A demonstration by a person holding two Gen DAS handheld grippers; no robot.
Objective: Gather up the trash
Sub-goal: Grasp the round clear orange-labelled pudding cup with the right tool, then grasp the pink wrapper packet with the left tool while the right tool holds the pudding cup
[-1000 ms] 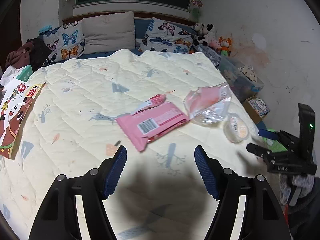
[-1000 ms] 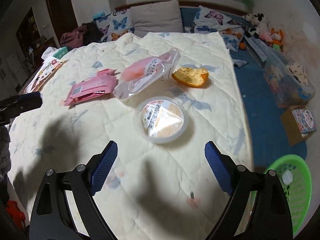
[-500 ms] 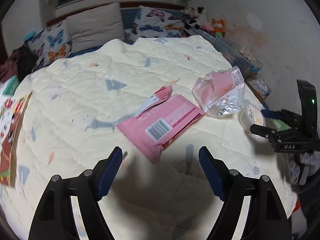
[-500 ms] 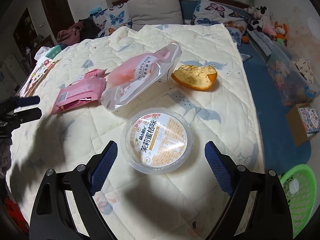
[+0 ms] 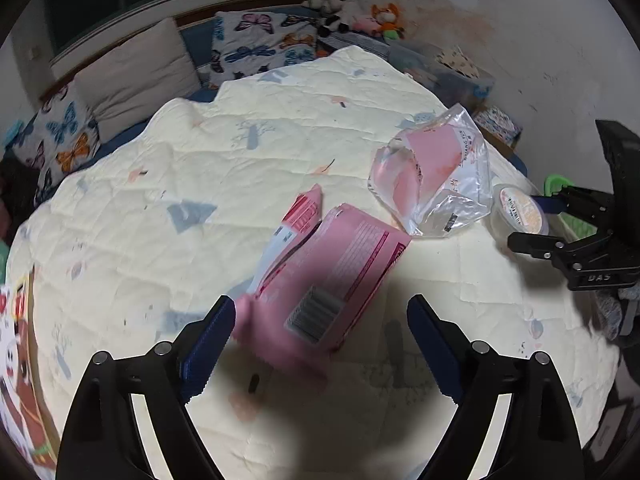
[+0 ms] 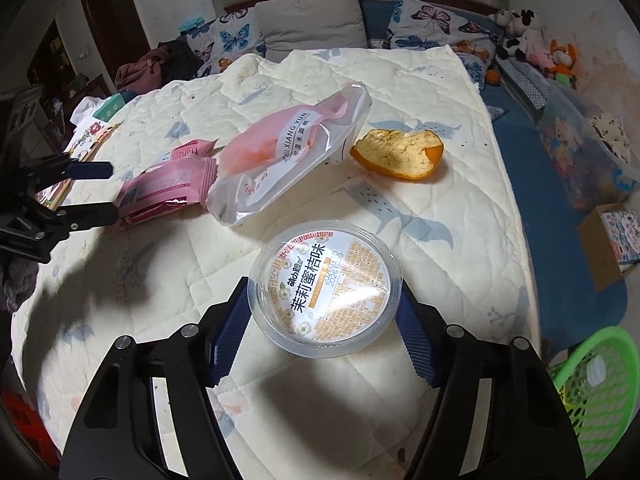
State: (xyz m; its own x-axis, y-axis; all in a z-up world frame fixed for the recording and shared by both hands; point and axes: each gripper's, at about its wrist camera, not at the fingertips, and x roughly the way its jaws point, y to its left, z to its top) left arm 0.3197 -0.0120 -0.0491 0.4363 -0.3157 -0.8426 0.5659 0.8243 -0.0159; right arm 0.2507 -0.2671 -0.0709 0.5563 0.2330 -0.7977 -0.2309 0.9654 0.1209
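A round clear plastic cup (image 6: pixel 324 292) with a printed lid sits on the quilted bed (image 6: pixel 420 80). My right gripper (image 6: pixel 322 289) is closing on it, and both blue pads meet its sides below the rim. A flat pink wrapper (image 5: pixel 324 280) lies on the quilt, its near end between the fingers of my left gripper (image 5: pixel 320 336). Those jaws are opening wide and press on nothing. Beyond the wrapper lie a crumpled clear bag (image 5: pixel 432 176) with pink print and an orange peel (image 6: pixel 400 154). From the right wrist view, the left gripper (image 6: pixel 96 190) hovers beside the pink wrapper (image 6: pixel 168 184).
A green mesh basket (image 6: pixel 592 392) stands on the floor off the bed's right side, with a small white item inside. Cardboard boxes (image 6: pixel 612 240) and a clear storage bin sit along the wall. Pillows (image 5: pixel 132 76) and plush toys line the headboard. A picture book (image 5: pixel 16 364) lies at the left edge.
The left gripper moved in over the pink wrapper, rolled, and its jaws widened. The right gripper's jaws narrowed from well apart onto the cup's sides.
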